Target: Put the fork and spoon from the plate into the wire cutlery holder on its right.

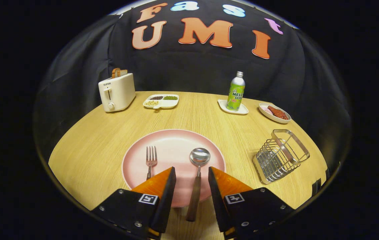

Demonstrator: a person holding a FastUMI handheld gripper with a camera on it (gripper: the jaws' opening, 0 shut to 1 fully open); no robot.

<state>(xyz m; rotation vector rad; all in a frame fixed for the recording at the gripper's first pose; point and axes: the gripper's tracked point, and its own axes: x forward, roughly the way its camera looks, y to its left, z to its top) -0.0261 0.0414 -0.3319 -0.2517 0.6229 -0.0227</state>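
Gripper view: claw (192, 173) spread, orange wedge fingers (158, 181) either side of the spoon (197, 176), wooden handle, shiny bowl. Steel fork (151, 160) alongside on round pink plate (176, 140). Wire cutlery holder (281, 155) right, on woodgrain bench (93, 150)

A round light-wood desk (86, 146) stands against a black cloth wall (192, 71) that hangs in soft folds behind it and on both sides. The light falls warm on the desk top, while the cloth stays dark.
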